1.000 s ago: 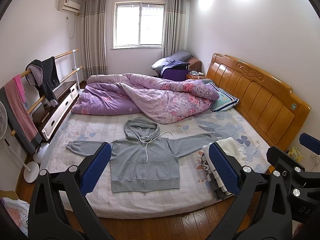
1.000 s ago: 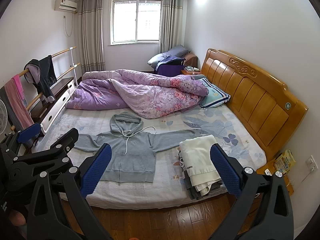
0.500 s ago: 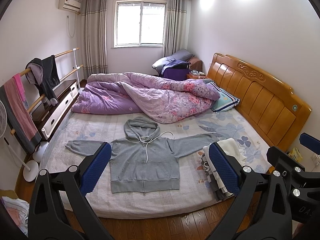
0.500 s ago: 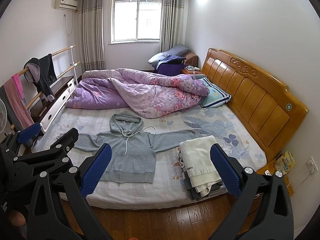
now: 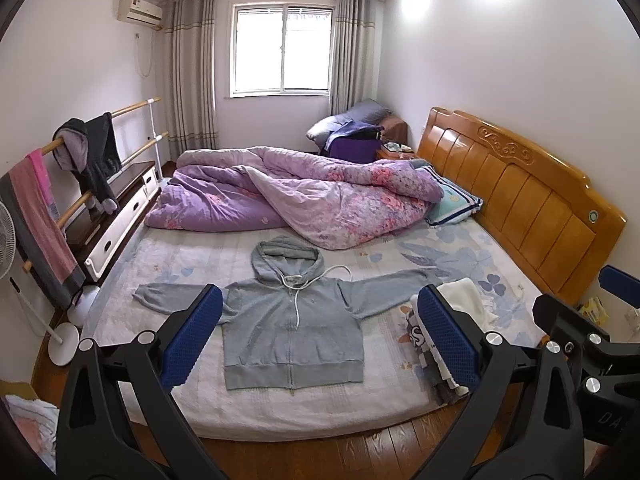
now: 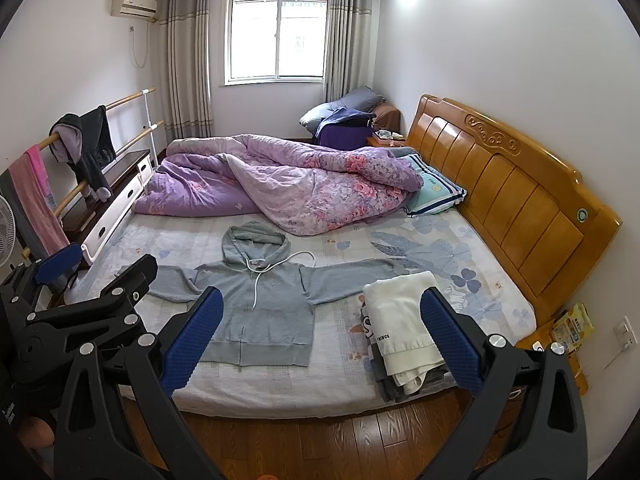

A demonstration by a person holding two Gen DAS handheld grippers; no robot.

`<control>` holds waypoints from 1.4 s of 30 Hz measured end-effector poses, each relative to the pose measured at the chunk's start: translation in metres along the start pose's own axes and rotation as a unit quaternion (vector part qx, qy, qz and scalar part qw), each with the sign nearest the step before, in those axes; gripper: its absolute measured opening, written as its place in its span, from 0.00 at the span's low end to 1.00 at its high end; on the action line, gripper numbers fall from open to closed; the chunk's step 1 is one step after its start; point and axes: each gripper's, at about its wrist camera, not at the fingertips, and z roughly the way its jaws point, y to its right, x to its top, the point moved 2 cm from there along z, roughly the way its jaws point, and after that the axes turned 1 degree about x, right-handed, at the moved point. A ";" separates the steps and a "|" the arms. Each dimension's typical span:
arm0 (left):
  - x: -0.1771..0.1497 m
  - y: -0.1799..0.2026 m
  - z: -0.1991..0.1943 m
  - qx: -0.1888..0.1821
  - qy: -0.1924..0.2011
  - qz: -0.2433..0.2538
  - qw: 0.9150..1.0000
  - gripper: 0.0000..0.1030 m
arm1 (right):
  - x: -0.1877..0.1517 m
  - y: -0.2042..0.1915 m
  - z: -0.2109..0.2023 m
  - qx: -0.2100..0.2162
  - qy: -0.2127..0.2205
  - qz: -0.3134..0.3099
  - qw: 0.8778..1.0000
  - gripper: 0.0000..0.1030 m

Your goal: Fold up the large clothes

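A grey zip hoodie lies flat and face up on the bed, sleeves spread out, hood towards the quilt; it also shows in the right wrist view. My left gripper is open and empty, held back from the bed's near edge in front of the hoodie. My right gripper is open and empty, to the right of the left one, facing the hoodie's right side and a stack of folded clothes. The left gripper's body shows at the left of the right wrist view.
A rumpled purple quilt covers the far half of the bed. The wooden headboard is on the right. A clothes rail with hanging garments, a low cabinet and a fan stand on the left. Wooden floor lies in front.
Both views have shifted only slightly; the grippers stay open and the hoodie has not moved.
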 end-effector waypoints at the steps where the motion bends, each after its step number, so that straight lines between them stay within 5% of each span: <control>1: 0.000 -0.001 0.000 0.000 0.000 0.001 1.000 0.95 | 0.001 0.000 0.001 0.000 0.000 0.000 1.000 0.92; 42: 0.003 -0.005 0.014 -0.008 -0.010 0.003 1.000 0.95 | 0.006 0.011 0.012 0.004 -0.008 0.001 1.000 0.92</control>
